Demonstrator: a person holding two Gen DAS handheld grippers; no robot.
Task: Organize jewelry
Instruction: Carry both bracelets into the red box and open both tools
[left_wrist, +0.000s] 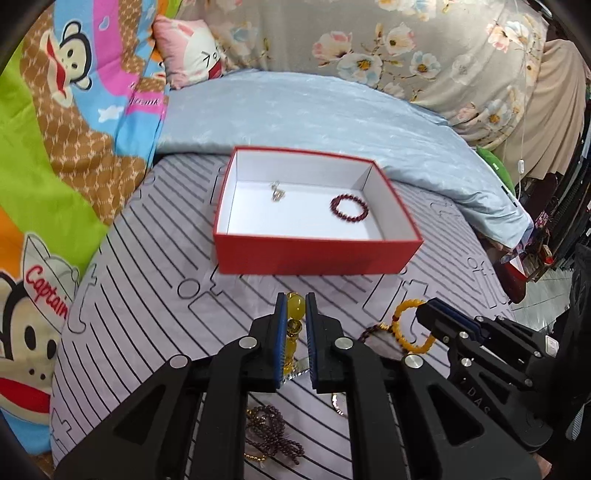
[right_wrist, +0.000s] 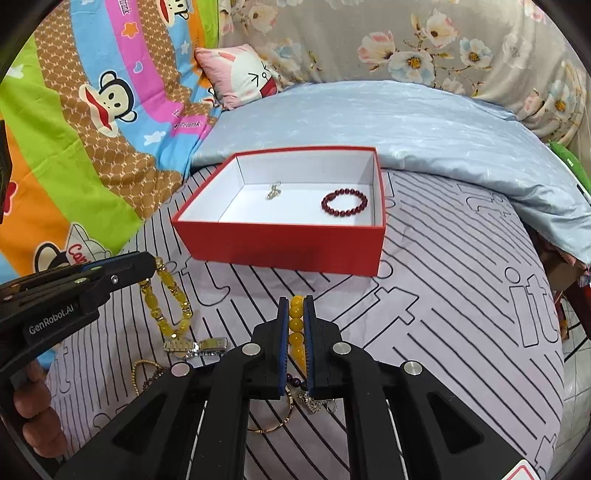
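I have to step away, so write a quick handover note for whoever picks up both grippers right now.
Left hand-held gripper: shut on the chunky yellow bead bracelet, lifted off the bed.
Right hand-held gripper: shut on the orange-yellow round-bead bracelet.
Done: the red box on the striped sheet already holds a dark red bead bracelet and a small silver piece.
Left: drop both held bracelets in the box, then the loose pile near you: silver watch, gold bangle, dark bead strand, small chain pieces.
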